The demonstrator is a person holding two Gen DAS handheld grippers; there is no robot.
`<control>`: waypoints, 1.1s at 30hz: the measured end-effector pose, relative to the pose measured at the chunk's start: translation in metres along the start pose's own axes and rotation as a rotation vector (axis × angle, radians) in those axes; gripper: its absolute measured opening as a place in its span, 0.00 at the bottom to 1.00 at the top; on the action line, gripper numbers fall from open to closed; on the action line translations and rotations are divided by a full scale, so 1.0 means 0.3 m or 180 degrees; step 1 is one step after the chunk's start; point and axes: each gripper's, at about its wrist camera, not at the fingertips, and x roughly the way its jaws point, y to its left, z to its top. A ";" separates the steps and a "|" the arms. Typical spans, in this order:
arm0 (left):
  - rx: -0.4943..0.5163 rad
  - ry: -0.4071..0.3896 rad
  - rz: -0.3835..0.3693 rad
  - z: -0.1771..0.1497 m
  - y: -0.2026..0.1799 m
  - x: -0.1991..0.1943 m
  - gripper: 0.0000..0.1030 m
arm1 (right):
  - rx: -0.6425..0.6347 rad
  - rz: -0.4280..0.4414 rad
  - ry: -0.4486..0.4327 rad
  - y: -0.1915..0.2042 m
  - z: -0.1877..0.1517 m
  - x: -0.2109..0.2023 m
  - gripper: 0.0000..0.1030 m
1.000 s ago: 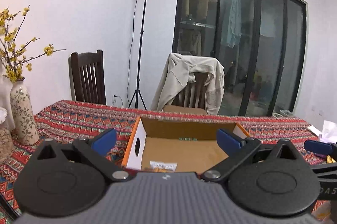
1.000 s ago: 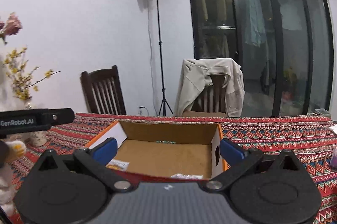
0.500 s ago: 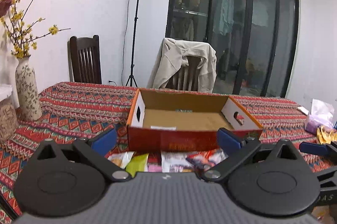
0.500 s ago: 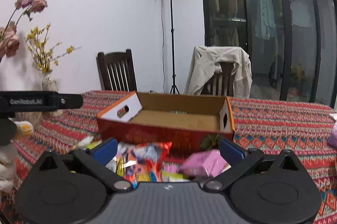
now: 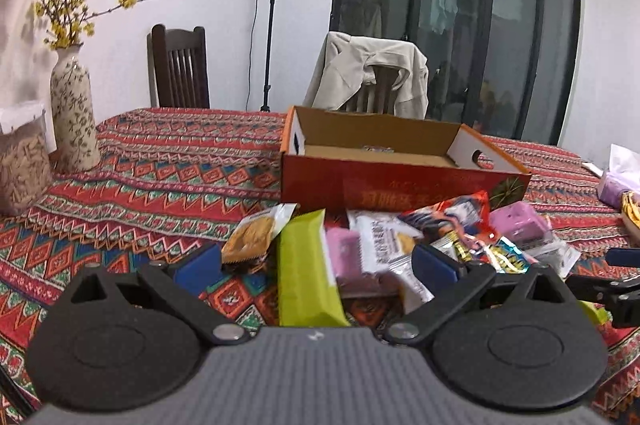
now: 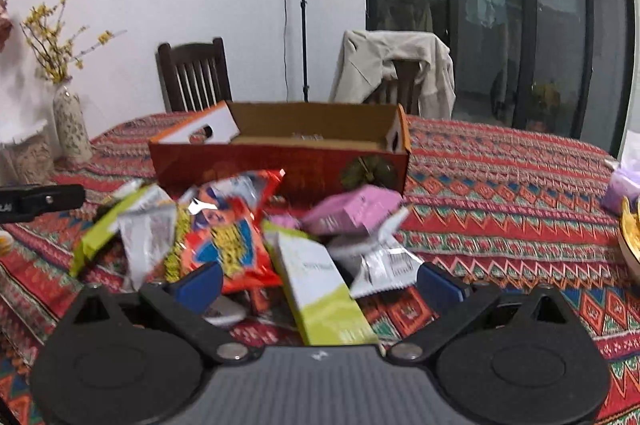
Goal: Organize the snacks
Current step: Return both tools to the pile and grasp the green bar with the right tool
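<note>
An open red cardboard box (image 5: 400, 181) (image 6: 280, 165) sits mid-table on a patterned cloth. In front of it lies a heap of snack packets: a lime-green pack (image 5: 306, 269) (image 6: 324, 289), a red chip bag (image 5: 452, 213) (image 6: 228, 225), a pink packet (image 5: 516, 221) (image 6: 352, 209), a cracker pouch (image 5: 256, 233) and silver wrappers (image 6: 384, 261). My left gripper (image 5: 316, 265) stands open over the near edge of the heap, holding nothing. My right gripper (image 6: 320, 283) is open too, the green pack lying between its blue fingertips, untouched.
A patterned vase (image 5: 74, 117) with yellow flowers and a jar (image 5: 20, 169) stand at the table's left. A tissue pack (image 5: 618, 181) and a yellow dish (image 6: 630, 237) lie at the right. Two chairs (image 5: 180, 69) stand behind the table, one with a jacket (image 5: 368, 77).
Both grippers have pulled back and tilted down from the box. The snack heap before the box, hidden a second ago, now fills the lower middle of both views.
</note>
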 end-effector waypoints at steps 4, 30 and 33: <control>-0.0024 0.0016 0.0037 -0.017 0.009 0.027 1.00 | -0.0026 0.0039 0.0115 -0.013 -0.001 0.035 0.86; -0.0088 0.0080 0.0027 -0.041 0.024 0.067 1.00 | -0.0281 0.0287 0.0424 -0.001 0.014 0.207 0.38; -0.0087 0.0080 0.0031 -0.042 0.024 0.068 1.00 | -0.0312 0.0184 0.0297 0.010 0.004 0.191 0.37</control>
